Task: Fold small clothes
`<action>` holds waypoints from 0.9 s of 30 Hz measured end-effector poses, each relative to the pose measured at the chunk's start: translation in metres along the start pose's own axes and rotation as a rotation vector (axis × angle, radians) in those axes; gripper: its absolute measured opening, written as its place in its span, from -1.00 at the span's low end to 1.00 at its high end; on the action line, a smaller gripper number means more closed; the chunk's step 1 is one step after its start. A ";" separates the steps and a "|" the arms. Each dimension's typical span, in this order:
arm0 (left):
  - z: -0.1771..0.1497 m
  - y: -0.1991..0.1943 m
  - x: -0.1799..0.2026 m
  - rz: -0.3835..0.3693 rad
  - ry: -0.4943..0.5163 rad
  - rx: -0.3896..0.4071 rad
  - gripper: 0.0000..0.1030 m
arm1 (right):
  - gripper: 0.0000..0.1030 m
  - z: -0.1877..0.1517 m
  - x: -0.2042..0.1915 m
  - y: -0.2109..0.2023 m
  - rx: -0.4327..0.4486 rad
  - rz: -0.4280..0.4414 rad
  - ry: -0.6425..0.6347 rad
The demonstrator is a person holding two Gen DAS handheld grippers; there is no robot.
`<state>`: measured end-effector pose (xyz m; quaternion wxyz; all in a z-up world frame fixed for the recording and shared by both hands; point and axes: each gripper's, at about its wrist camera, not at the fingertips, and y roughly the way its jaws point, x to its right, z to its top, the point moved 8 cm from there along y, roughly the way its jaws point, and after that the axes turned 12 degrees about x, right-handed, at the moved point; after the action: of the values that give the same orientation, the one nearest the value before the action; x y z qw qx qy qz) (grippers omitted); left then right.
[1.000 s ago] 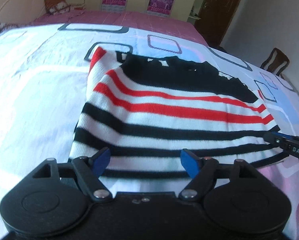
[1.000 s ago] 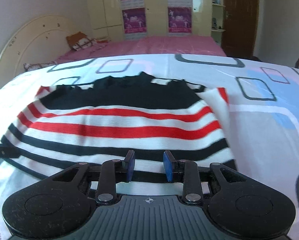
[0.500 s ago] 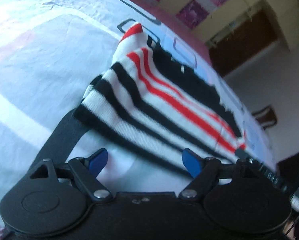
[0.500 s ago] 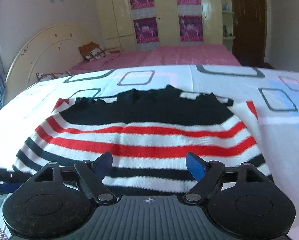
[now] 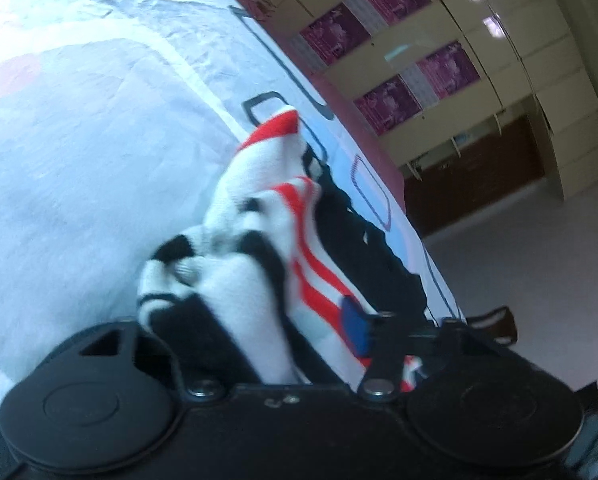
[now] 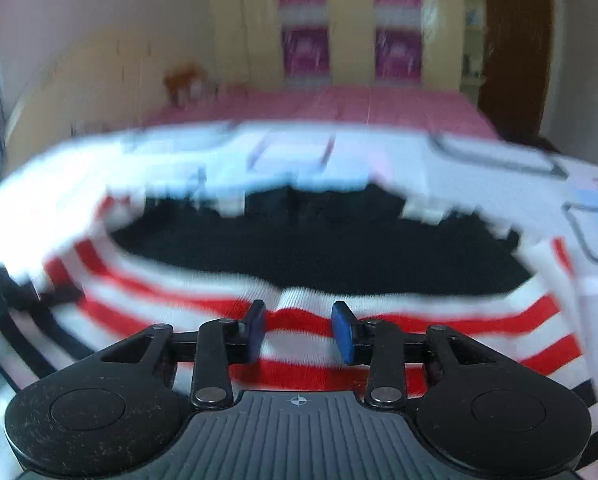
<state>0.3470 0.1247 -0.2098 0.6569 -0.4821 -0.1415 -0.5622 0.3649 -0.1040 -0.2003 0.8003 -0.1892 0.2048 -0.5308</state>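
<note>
The left tool [image 5: 267, 320] is clenched on a bunched corner of the striped sweater [image 5: 259, 248], lifted off the bed [image 5: 79, 140]. The right tool [image 6: 299, 330] has its pads part-way apart with a red stripe of the sweater [image 6: 339, 280] between them; whether it grips the cloth I cannot tell. The rest of the sweater lies across the bed. If the right side is loose, one-sided pulling could skew the fold, and the thick bunch could slip from the left tool.

White bedsheet [image 5: 79, 160] with rectangle print; pink bedspread [image 6: 359, 108] beyond; purple posters [image 5: 387, 104] on cream wardrobe [image 5: 511, 60].
</note>
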 end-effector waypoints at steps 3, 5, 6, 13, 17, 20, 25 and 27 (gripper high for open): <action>0.002 0.002 -0.006 -0.013 -0.035 0.005 -0.31 | -0.28 -0.002 -0.003 0.000 0.000 -0.015 -0.035; 0.003 0.002 -0.006 -0.017 -0.042 0.013 -0.40 | -0.28 -0.002 -0.002 -0.001 -0.004 -0.022 -0.015; 0.004 0.001 -0.006 -0.020 -0.045 0.021 -0.47 | -0.28 -0.006 -0.002 0.000 0.012 -0.029 -0.014; 0.012 -0.014 0.025 -0.023 0.085 0.092 -0.61 | -0.28 0.002 0.001 0.001 0.004 -0.008 0.014; 0.013 -0.022 0.062 -0.032 0.221 0.143 -0.62 | -0.27 0.013 0.015 -0.008 0.033 0.020 0.081; 0.006 -0.023 0.103 -0.057 0.363 0.159 -0.62 | -0.27 0.019 0.036 -0.020 0.052 0.043 0.138; -0.026 -0.013 0.181 -0.157 0.568 0.131 -0.62 | -0.27 0.023 0.095 -0.047 0.074 0.018 0.237; -0.049 -0.005 0.213 -0.213 0.650 0.106 -0.62 | -0.27 0.023 0.120 -0.059 0.084 -0.010 0.270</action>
<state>0.3952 -0.0414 -0.0770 0.6292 -0.2257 -0.0035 -0.7437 0.3740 -0.2351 -0.1659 0.7700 -0.0833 0.2875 -0.5634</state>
